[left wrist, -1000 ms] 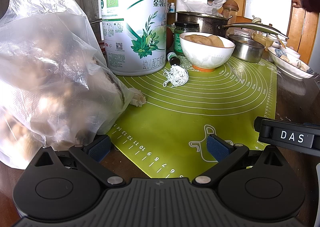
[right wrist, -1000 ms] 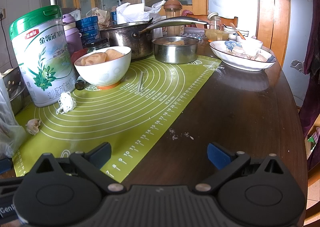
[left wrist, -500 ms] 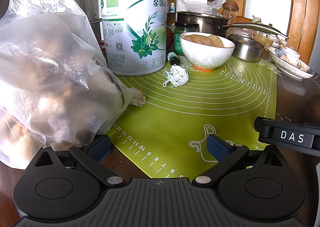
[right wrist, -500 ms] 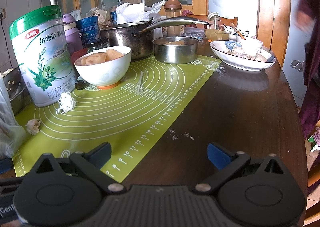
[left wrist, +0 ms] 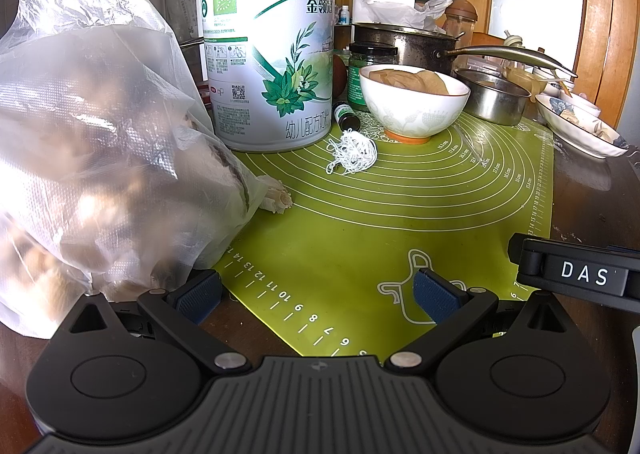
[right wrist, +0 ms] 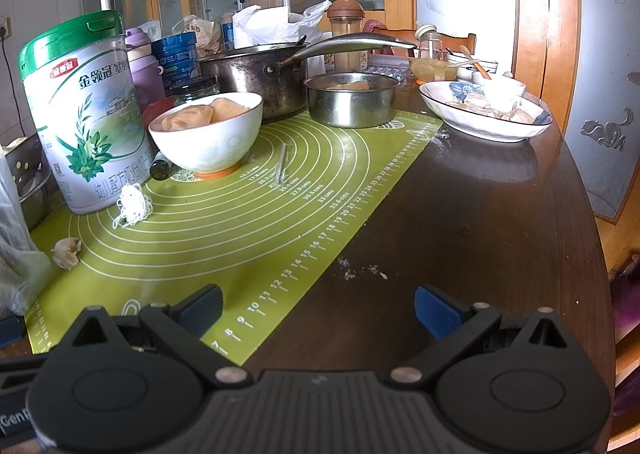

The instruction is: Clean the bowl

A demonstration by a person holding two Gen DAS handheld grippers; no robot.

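While both grippers wait low at the near edge, the white bowl (right wrist: 206, 133) sits far back on the green mat (right wrist: 248, 230).

Left gripper (left wrist: 316, 294) has its jaws wide apart with nothing between them, over the mat's near edge, next to a big plastic bag (left wrist: 92, 157). Right gripper (right wrist: 318, 308) also has its jaws wide apart and empty, over the dark tabletop (right wrist: 460, 221) at the mat's edge. The bowl has tan, crumpled stuff inside and stands on an orange foot. A tall white can with a green lid (right wrist: 82, 109) is just beside it, a steel pot (right wrist: 256, 77) is behind it, and a small tangle of white string (right wrist: 132, 203) lies in front of the can.
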